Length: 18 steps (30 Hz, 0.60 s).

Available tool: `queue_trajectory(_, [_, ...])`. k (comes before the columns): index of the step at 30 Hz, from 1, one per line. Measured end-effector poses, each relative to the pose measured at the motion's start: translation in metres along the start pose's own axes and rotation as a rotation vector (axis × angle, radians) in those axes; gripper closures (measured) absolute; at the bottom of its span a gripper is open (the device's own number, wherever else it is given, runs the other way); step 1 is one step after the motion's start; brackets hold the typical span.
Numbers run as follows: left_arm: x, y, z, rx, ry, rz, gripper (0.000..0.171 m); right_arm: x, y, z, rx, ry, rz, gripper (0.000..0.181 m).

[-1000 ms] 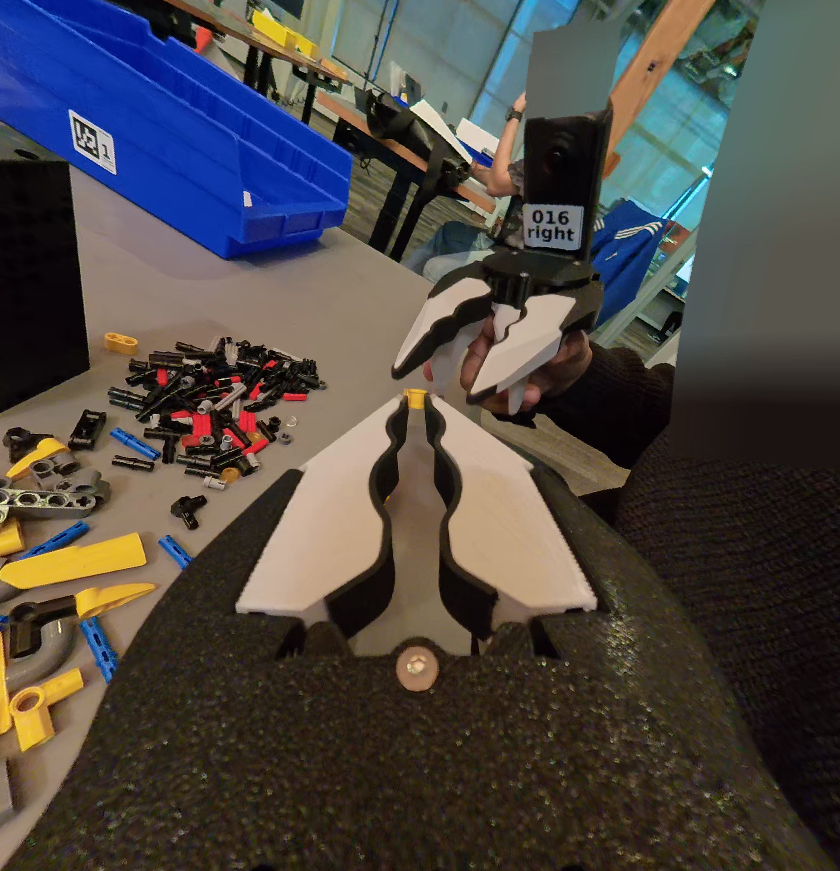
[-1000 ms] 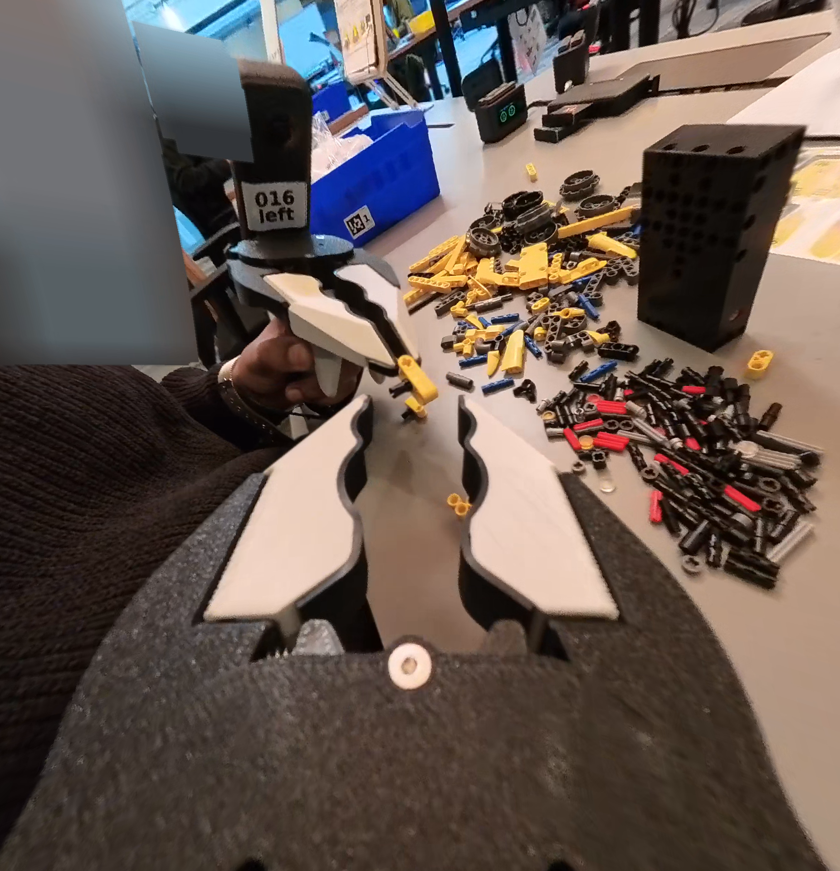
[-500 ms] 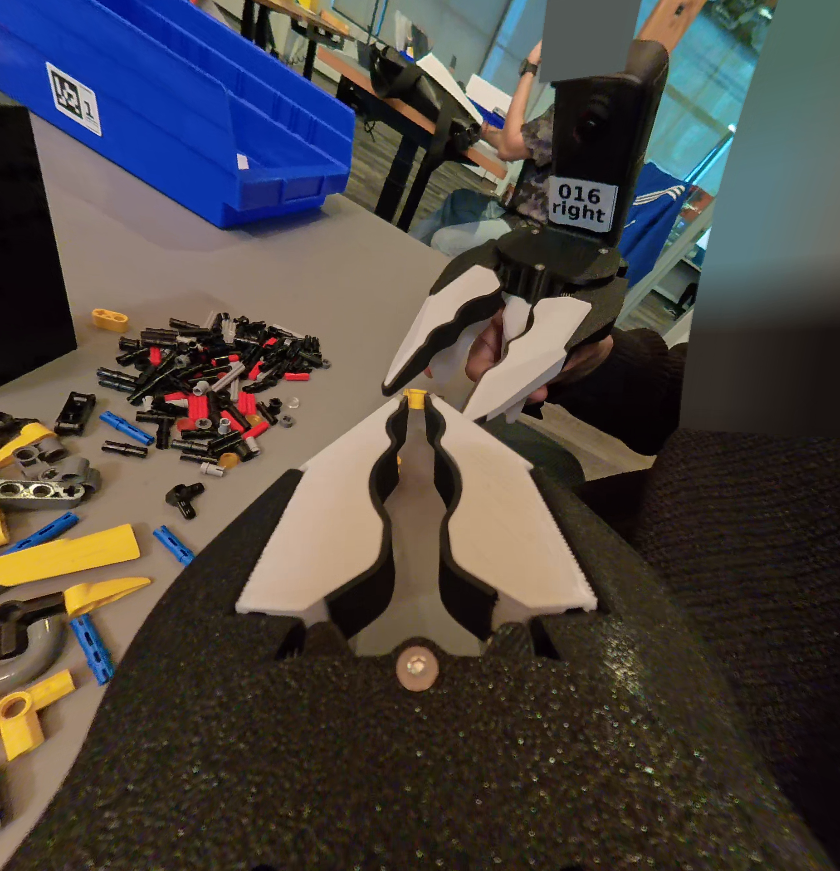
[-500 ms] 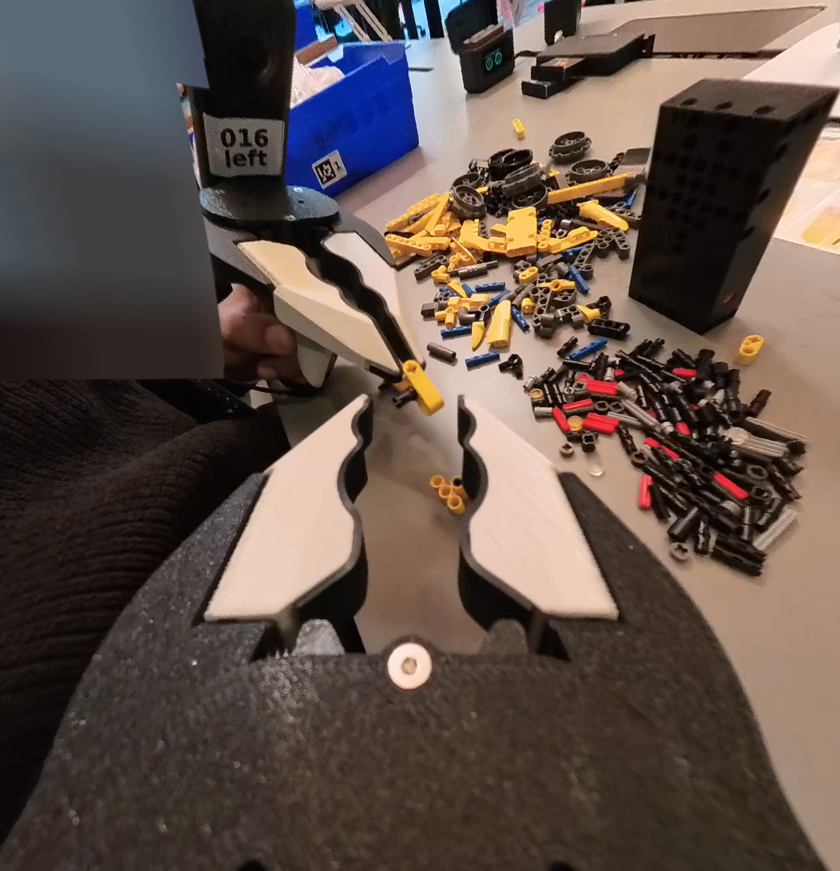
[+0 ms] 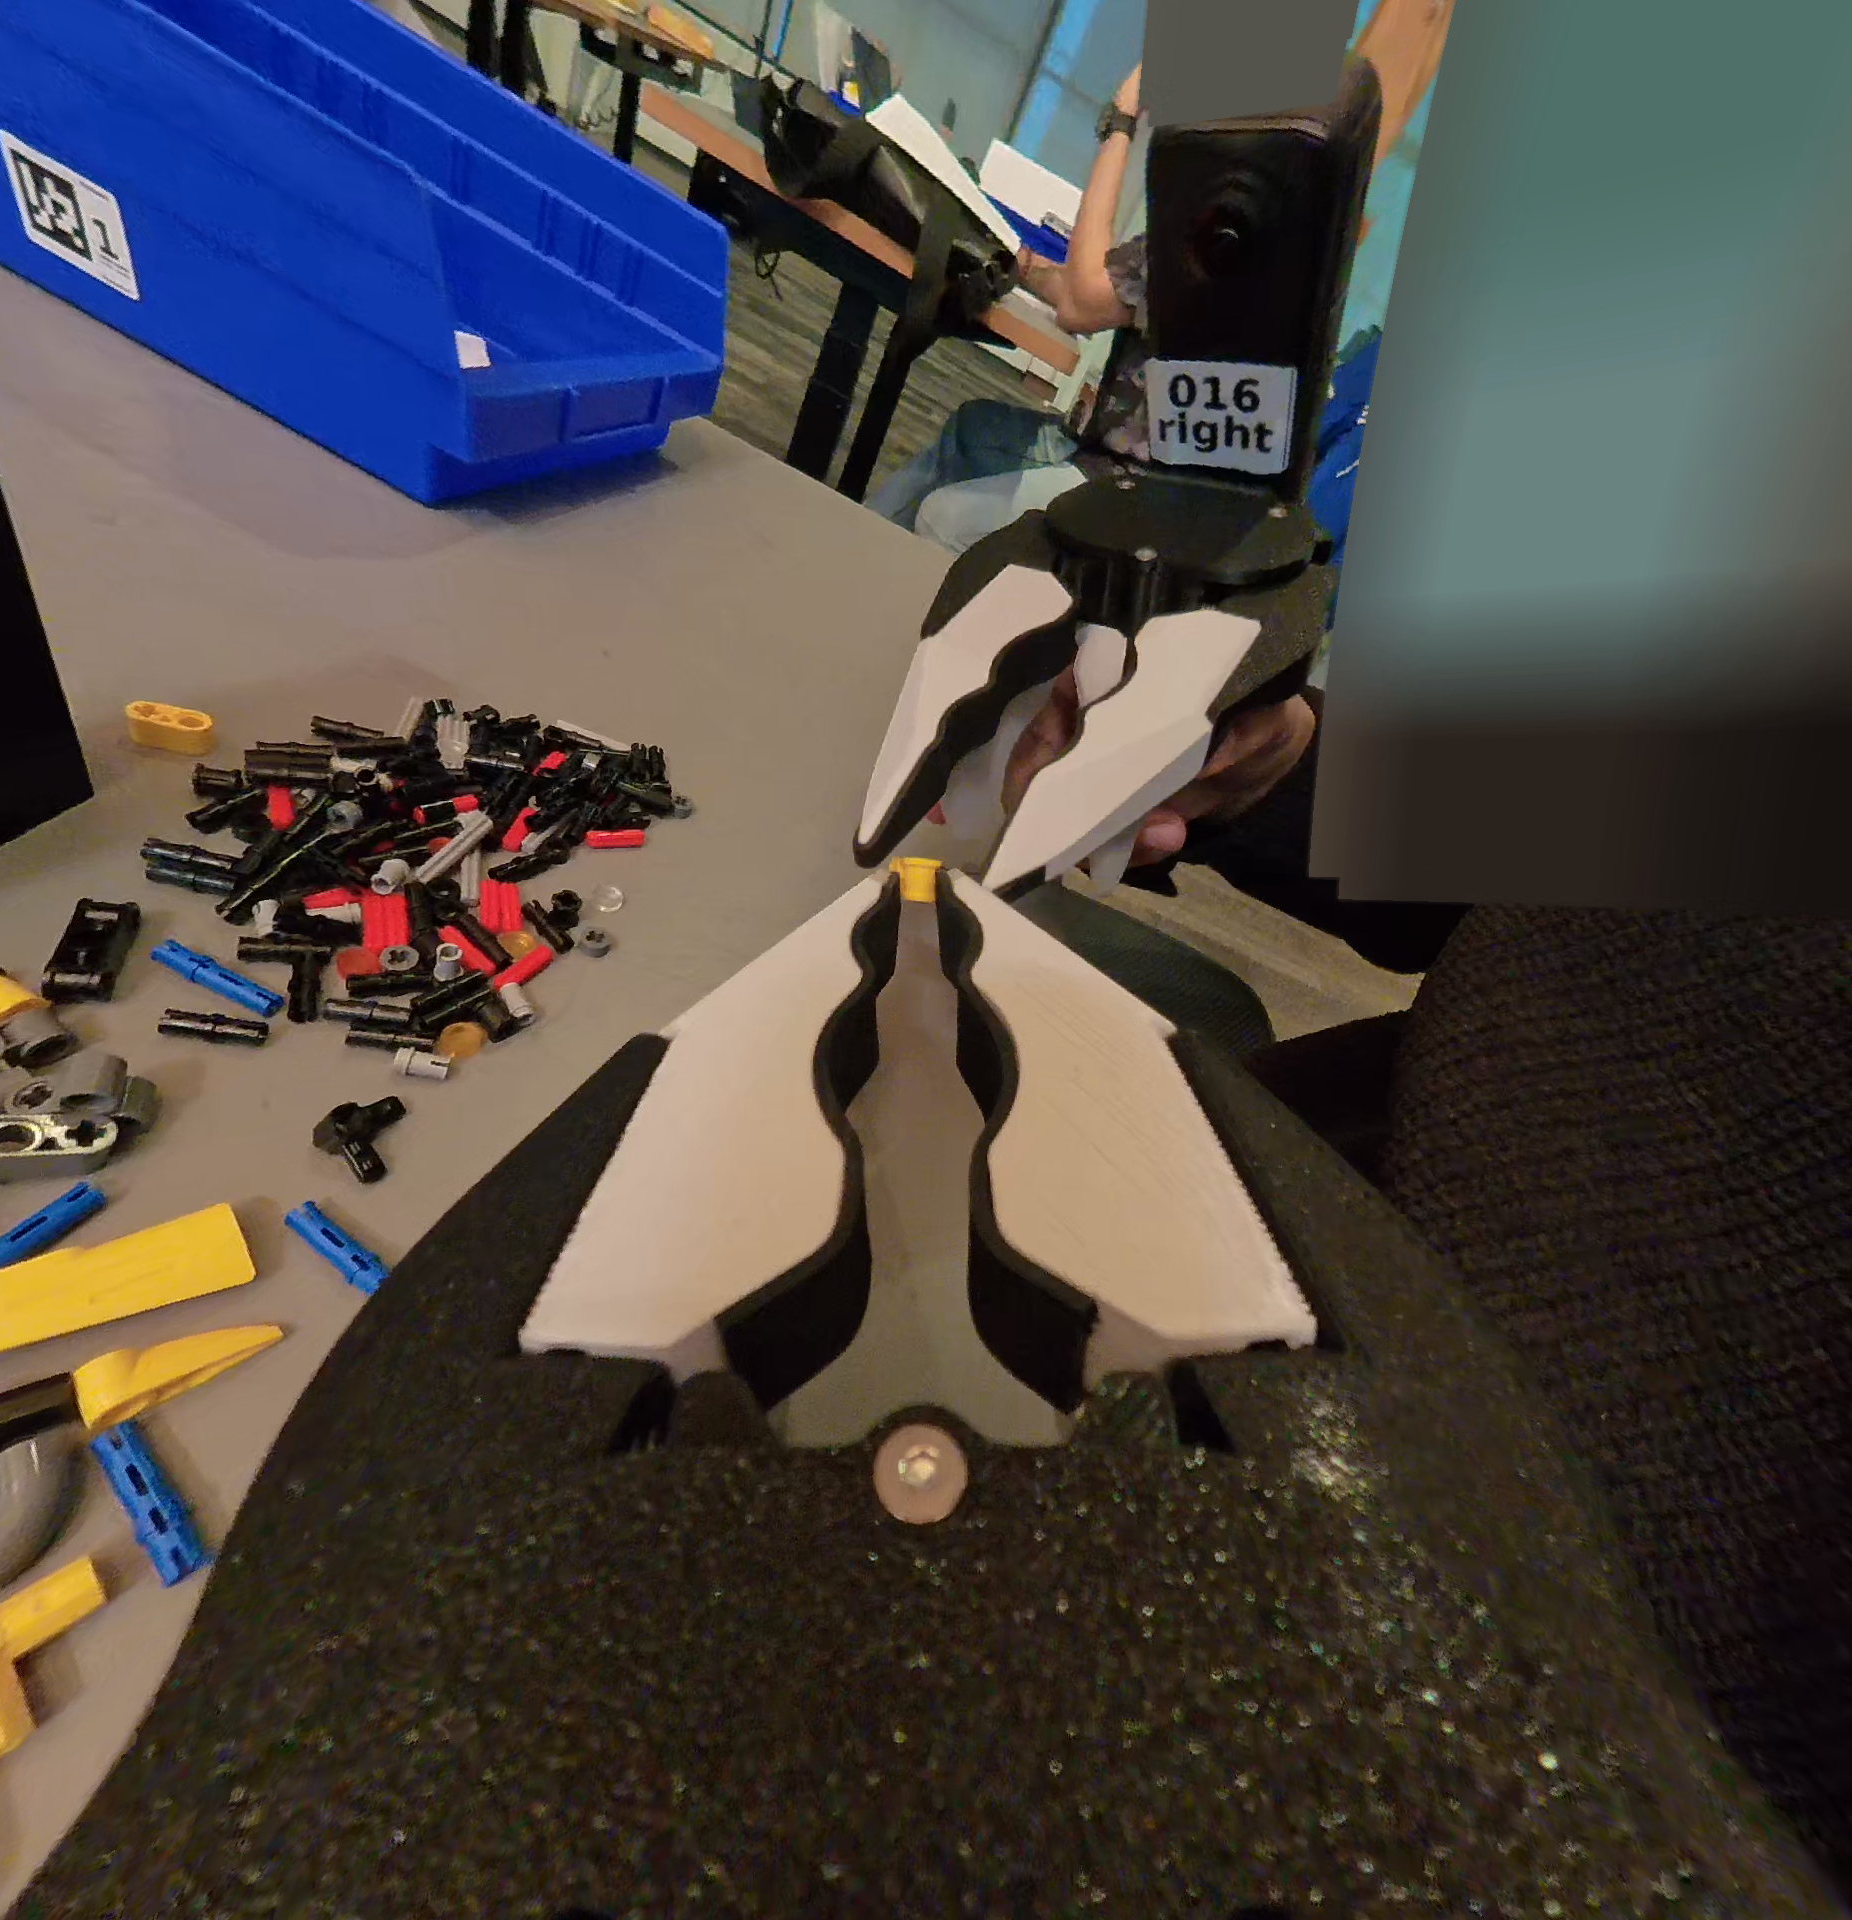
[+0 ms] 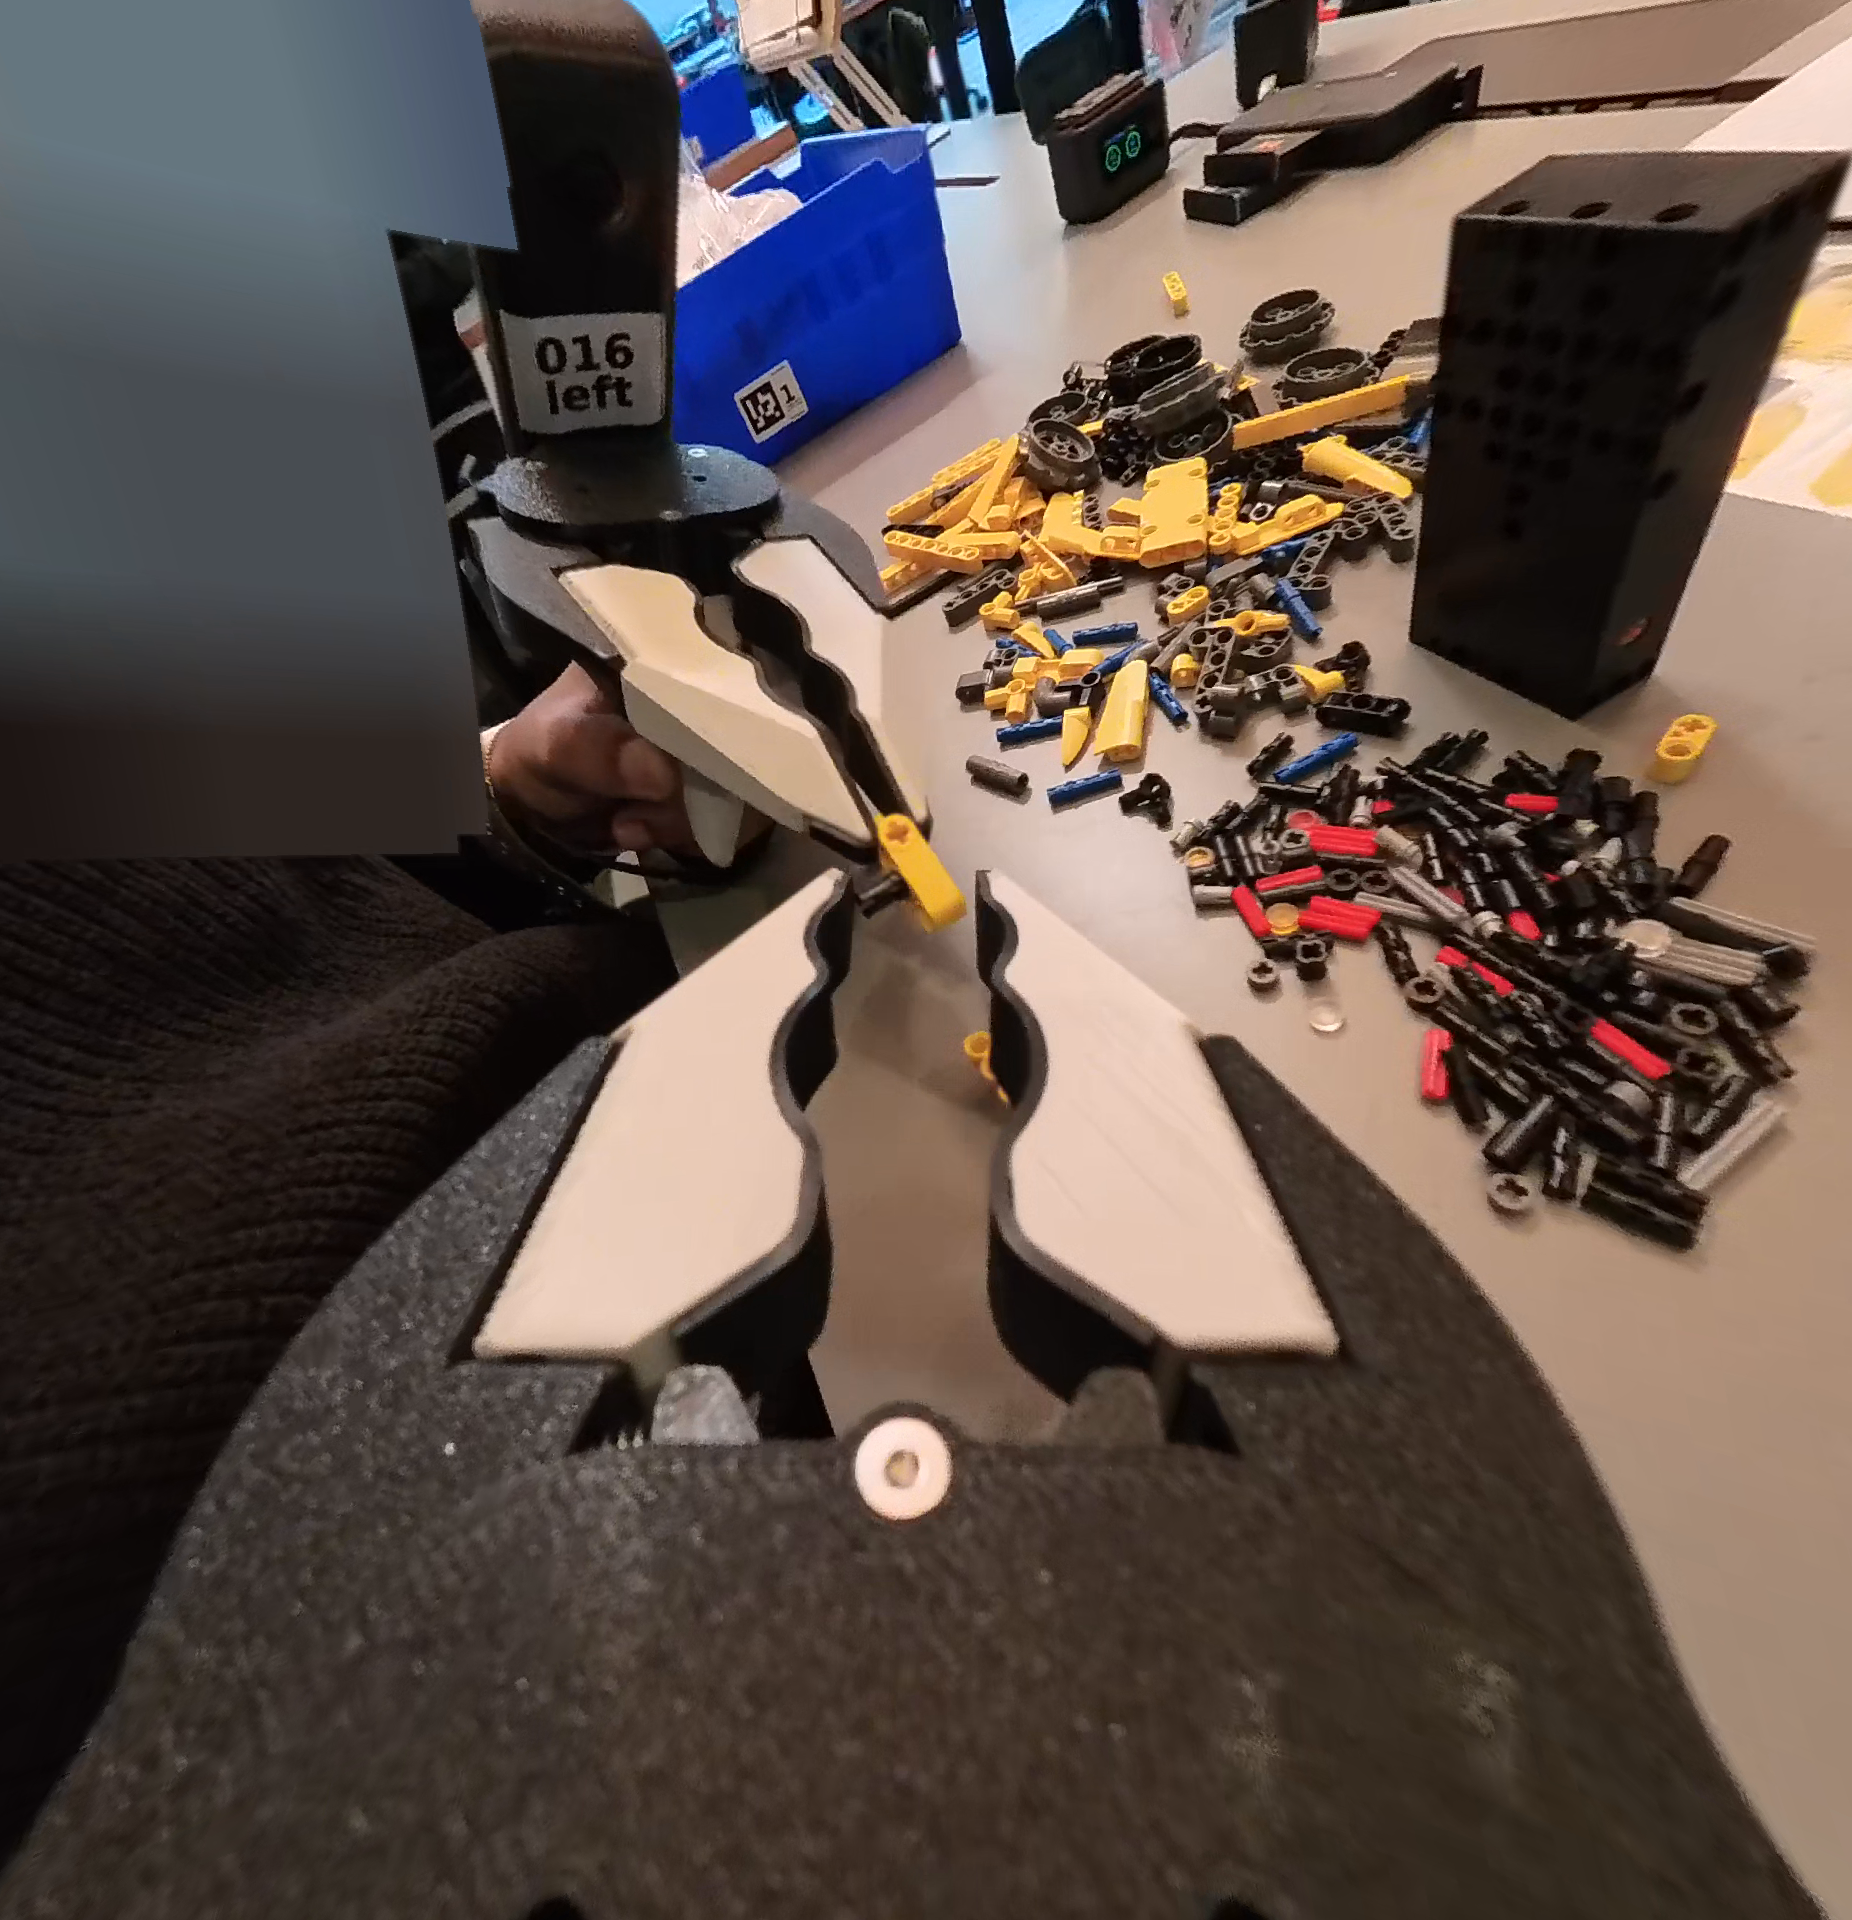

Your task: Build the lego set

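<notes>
My left gripper (image 5: 911,891) is shut on a short yellow beam (image 5: 913,876), held above the grey table near its edge. In the right wrist view, the left gripper (image 6: 894,831) comes in from the upper left, pinching one end of the yellow beam (image 6: 920,871). A black pin (image 6: 875,891) sticks out of the beam's side. My right gripper (image 6: 911,891) is open, and the beam's free end sits between its fingertips. The pin lies close to its left fingertip. In the left wrist view, the right gripper (image 5: 932,864) points down at the beam. A small yellow piece (image 6: 977,1047) lies on the table below.
A pile of black, red and grey pins (image 5: 413,862) (image 6: 1504,935) lies on the table (image 5: 589,623). A heap of yellow beams and black wheels (image 6: 1161,520) lies beyond, beside a tall black block (image 6: 1608,436). A blue bin (image 5: 330,260) (image 6: 828,281) stands at the back. Dark sleeves show near both grippers. The tips of both grippers are at nearly the same place.
The two grippers have drawn together. The yellow beam held by the left gripper now sits between the right gripper's open fingertips. Neither gripper has opened or shut.
</notes>
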<state>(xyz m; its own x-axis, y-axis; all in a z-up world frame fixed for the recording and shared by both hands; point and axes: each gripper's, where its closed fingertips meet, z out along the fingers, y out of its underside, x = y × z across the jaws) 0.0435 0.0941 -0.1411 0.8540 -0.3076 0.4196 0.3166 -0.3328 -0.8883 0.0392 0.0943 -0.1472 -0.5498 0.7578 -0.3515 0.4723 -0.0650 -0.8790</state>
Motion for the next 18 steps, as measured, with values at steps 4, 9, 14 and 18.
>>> queue_trajectory(4, [0.002, 0.001, 0.002, -0.006, 0.004, 0.006, 0.165, -0.002, 0.002, 0.0, -0.006, -0.016, -0.015, 0.158])
queue_trajectory(9, [0.009, 0.0, 0.001, -0.003, 0.091, -0.036, 0.165, -0.011, -0.001, -0.006, 0.019, -0.066, -0.072, 0.16])
queue_trajectory(14, [0.022, -0.002, -0.003, 0.011, 0.199, -0.057, 0.166, -0.023, 0.003, -0.01, -0.014, -0.117, -0.18, 0.16])
queue_trajectory(18, [0.027, -0.003, -0.005, 0.022, 0.241, -0.068, 0.165, -0.03, 0.001, -0.011, -0.004, -0.159, -0.218, 0.16])
